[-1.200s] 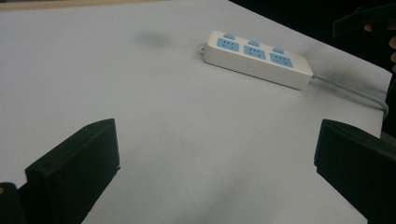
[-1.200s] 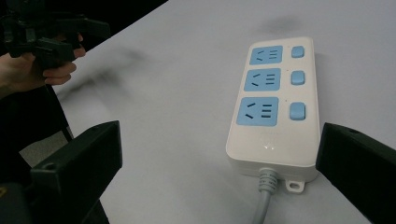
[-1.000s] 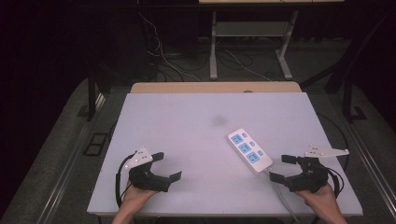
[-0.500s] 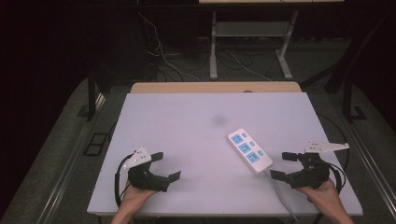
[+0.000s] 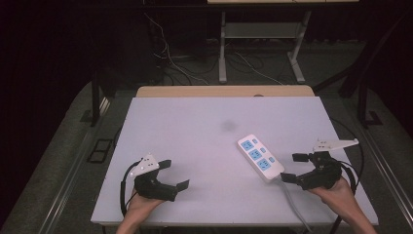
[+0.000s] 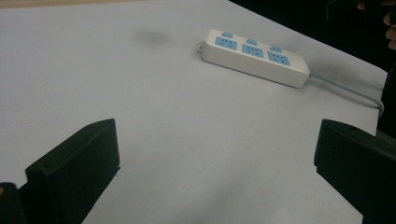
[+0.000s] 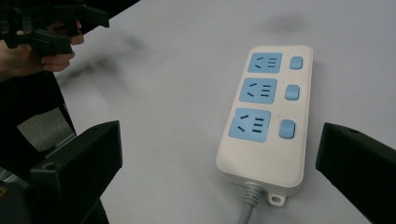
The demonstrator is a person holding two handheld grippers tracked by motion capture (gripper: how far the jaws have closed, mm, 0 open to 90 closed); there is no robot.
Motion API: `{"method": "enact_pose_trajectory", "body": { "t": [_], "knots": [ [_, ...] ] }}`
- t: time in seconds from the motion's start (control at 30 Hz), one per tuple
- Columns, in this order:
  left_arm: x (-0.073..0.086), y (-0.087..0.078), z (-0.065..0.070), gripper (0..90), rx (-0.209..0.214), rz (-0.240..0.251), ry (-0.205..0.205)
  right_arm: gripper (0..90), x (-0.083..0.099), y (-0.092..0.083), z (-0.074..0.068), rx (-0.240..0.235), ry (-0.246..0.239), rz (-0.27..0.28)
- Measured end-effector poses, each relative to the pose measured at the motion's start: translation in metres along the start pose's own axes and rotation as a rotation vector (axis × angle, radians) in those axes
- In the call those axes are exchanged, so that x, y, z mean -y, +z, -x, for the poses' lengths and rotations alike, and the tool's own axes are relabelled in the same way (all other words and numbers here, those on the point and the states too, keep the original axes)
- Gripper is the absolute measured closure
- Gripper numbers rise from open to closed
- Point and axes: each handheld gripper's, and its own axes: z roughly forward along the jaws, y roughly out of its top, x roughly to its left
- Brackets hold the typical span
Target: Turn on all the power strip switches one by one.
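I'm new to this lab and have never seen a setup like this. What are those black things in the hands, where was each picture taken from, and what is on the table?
There is no robot here. A person holds a hand-held gripper in each hand: the left tongs and the right tongs. Each has two black jaws, and both pairs stand wide open, holding nothing.

The high view looks down from above the person's side of the table. The other two pictures come from small cameras riding on each gripper, so the black blocks at their bottom corners are that gripper's own jaws.

On the table lies a white power strip with three blue sockets and three switches; its grey cable runs toward the person. The right tongs point at it from close by.
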Motion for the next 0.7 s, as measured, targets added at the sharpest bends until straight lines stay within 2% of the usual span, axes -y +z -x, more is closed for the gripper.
{"method": "enact_pose_trajectory", "body": {
  "t": [0.43,0.7],
  "knots": [
    [0.000,0.001,0.001,0.0,0.003,-0.004,0.004,0.3,-0.014,0.001,0.004,-0.001,-0.021,-0.048],
    [0.000,0.001,0.001,0.0,0.001,-0.002,0.003,0.3,-0.028,0.004,0.008,0.010,-0.051,-0.091]
  ]
}}
